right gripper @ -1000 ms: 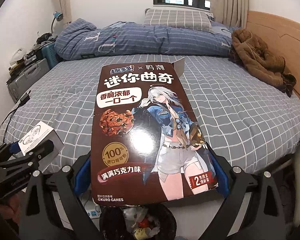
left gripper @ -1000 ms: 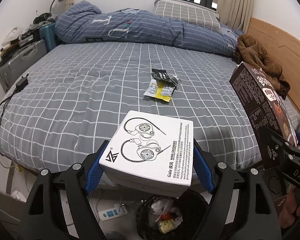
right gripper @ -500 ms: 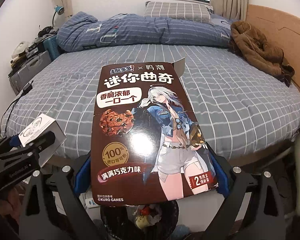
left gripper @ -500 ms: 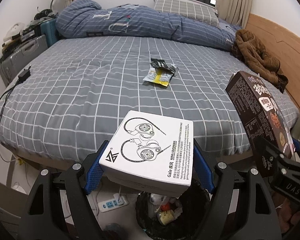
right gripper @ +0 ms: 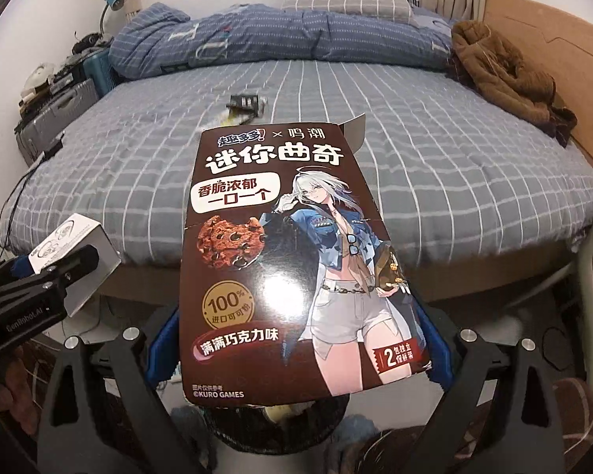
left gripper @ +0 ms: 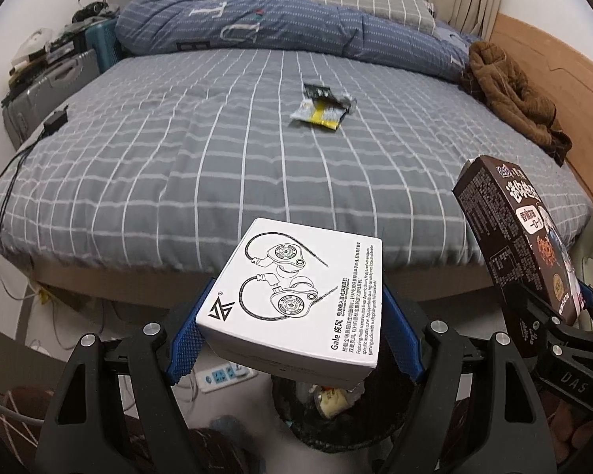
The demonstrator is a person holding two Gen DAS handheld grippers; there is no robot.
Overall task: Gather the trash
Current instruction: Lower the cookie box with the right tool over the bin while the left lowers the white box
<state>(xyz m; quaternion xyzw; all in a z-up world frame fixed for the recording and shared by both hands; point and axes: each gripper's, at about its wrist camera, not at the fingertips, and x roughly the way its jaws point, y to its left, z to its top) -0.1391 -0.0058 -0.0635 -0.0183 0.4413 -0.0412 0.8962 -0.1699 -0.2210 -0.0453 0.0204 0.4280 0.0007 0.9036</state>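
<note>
My left gripper (left gripper: 294, 316) is shut on a white earphone box (left gripper: 296, 304) and holds it just above a black trash bin (left gripper: 336, 414) on the floor at the foot of the bed. My right gripper (right gripper: 300, 339) is shut on a brown cookie box (right gripper: 292, 260), also over the bin (right gripper: 296, 414). The cookie box shows at the right of the left wrist view (left gripper: 518, 245); the earphone box shows at the left of the right wrist view (right gripper: 71, 252). Yellow and black wrappers (left gripper: 322, 108) lie on the bed's middle (right gripper: 243, 108).
The grey checked bed (left gripper: 178, 150) carries a folded blue duvet (left gripper: 276, 27) and a brown garment (left gripper: 514, 98) by the wooden headboard. Suitcases (left gripper: 47, 91) stand at the left. A charger and cable (left gripper: 55, 122) lie on the bed's left edge. A power strip (left gripper: 221, 375) lies on the floor.
Both grippers, with their boxes, have pulled back from the bed and lowered; the bed's edge and the bin below show more.
</note>
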